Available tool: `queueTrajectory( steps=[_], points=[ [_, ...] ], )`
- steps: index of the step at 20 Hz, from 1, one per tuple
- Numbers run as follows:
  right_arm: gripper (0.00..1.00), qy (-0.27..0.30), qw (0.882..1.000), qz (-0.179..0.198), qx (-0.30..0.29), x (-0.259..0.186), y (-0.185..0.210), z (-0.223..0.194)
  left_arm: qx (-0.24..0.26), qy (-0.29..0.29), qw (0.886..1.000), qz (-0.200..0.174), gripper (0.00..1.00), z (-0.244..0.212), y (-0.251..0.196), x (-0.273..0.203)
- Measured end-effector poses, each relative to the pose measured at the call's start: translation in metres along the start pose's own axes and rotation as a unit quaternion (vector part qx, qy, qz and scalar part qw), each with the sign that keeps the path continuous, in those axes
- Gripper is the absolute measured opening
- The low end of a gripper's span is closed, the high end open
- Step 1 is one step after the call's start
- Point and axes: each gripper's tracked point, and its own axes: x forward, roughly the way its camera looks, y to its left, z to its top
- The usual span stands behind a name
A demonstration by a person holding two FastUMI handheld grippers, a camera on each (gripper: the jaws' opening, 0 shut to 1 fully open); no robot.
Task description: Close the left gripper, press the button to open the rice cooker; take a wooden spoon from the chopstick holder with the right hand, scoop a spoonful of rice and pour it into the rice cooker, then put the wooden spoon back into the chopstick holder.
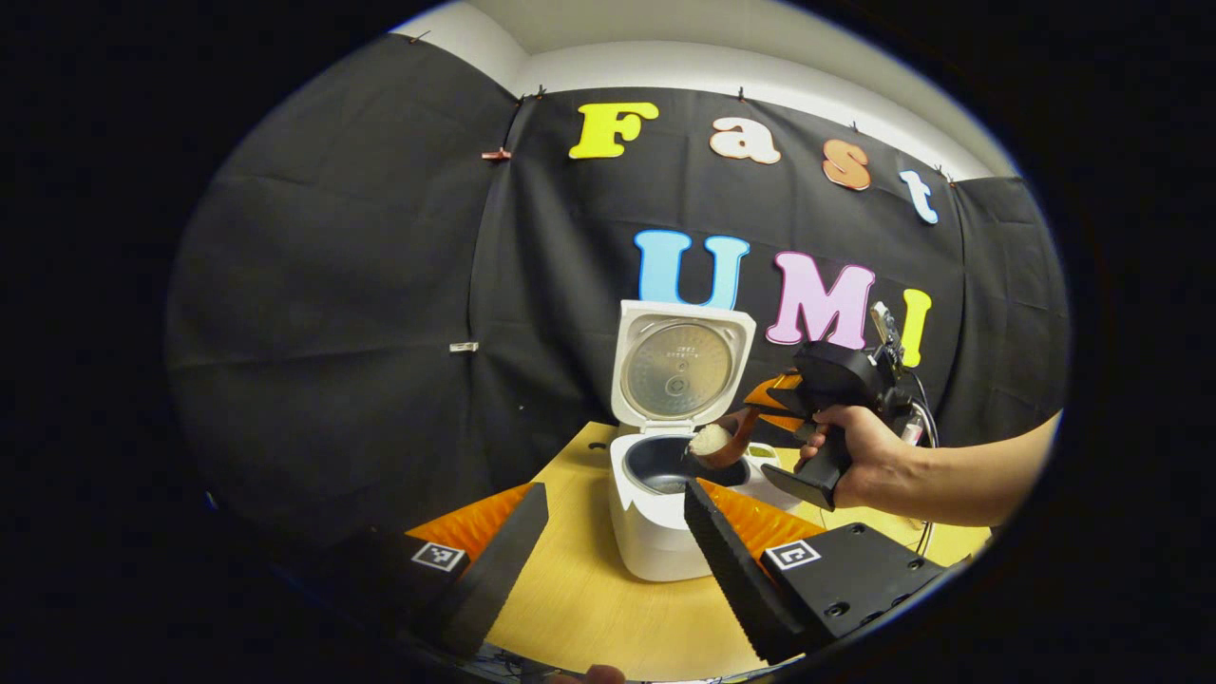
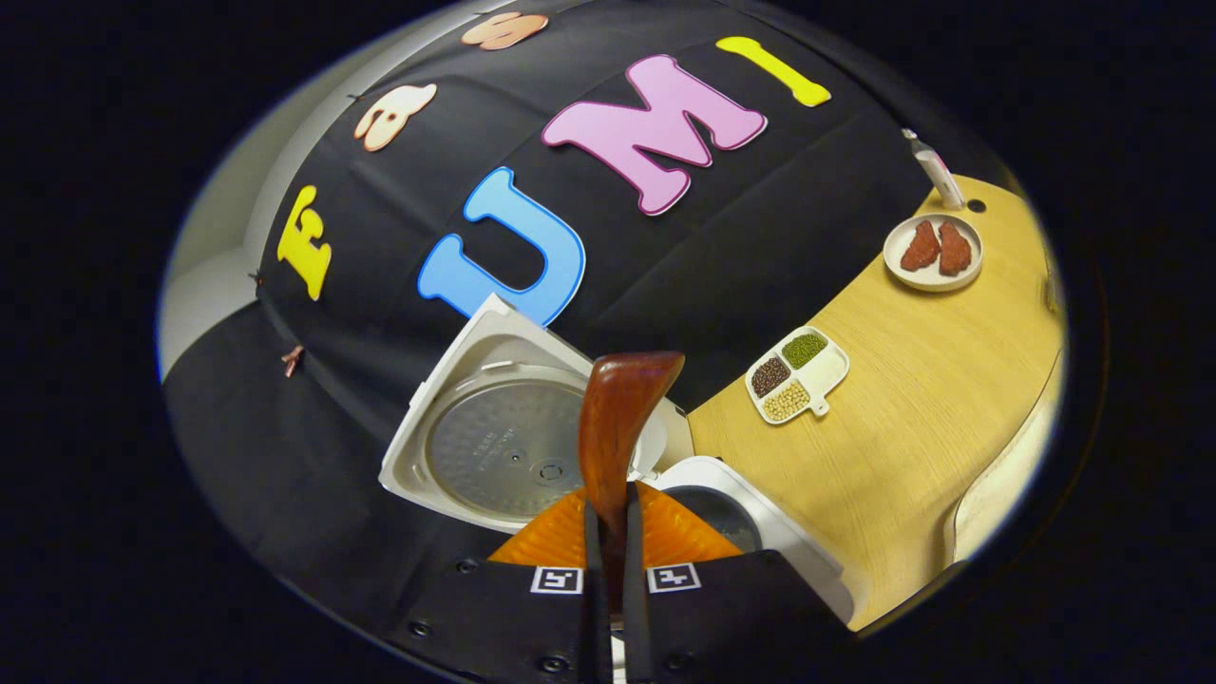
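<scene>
Black foam fingers point(image 1: 731, 560) of the left gripper point(image 1: 608, 560) frame the bottom of the left gripper view, spread wide with nothing between them, hanging back above the near edge of the table point(image 1: 589, 608). Just beyond them stands the cooker point(image 1: 655, 532), its lid point(image 1: 679, 366) swung up and standing open behind the dark pot point(image 1: 670, 465). From the right comes a hand point(image 1: 860, 461) with the right gripper point(image 1: 769, 404), which is clenched on the handle of the spoon point(image 1: 724, 439); in the right gripper view both fingers press flat against that handle, the spoon running straight out from the jaws along their own line toward the lid. Its bowl carries a heap of white rice point(image 1: 708, 439) and hovers over the pot's far right rim, the handle slanting up and back to the right. So the pot lies directly below and slightly left of the load, and the right hand is the nearer one by far; my guess is that a roll of the wrist is all the pour needs, with grains over the rim as the risk. On the pale wood table, well to the right, sit a divided dish of beans point(image 2: 796, 375) and, further off, a plate point(image 2: 933, 252) with two reddish pieces. Black cloth walls the booth, white wall above.
</scene>
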Motion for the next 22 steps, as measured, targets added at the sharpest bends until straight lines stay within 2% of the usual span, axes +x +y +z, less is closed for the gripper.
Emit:
queueTrajectory(
  steps=[4, 8, 13, 15, 18, 22],
  points=[
    [0.10, 0.011, 0.994, -0.010, -0.104, 0.017, 0.000, -0.006, -0.007, 0.011, 1.000, 0.018, 0.95, -0.008, 0.016, 0.006],
    [0.10, 0.018, 0.986, -0.002, -0.166, 0.029, 0.010, -0.009, -0.008, 0.014, 1.000, 0.019, 0.95, -0.011, 0.017, 0.011],
    [0.10, 0.023, 0.969, 0.004, -0.245, 0.029, 0.027, -0.012, -0.006, 0.011, 1.000, 0.015, 0.95, -0.004, 0.015, 0.015],
    [0.10, 0.021, 0.957, 0.014, -0.290, 0.027, 0.035, -0.013, -0.006, 0.011, 1.000, 0.014, 0.95, -0.004, 0.016, 0.014],
    [0.10, 0.020, 0.930, 0.039, -0.366, 0.025, 0.051, -0.019, -0.003, 0.011, 1.000, 0.015, 0.95, -0.004, 0.019, 0.013],
    [0.10, 0.013, 0.883, 0.081, -0.463, 0.017, 0.077, -0.027, -0.007, 0.011, 1.000, 0.019, 0.95, -0.004, 0.023, 0.010]
  ],
)
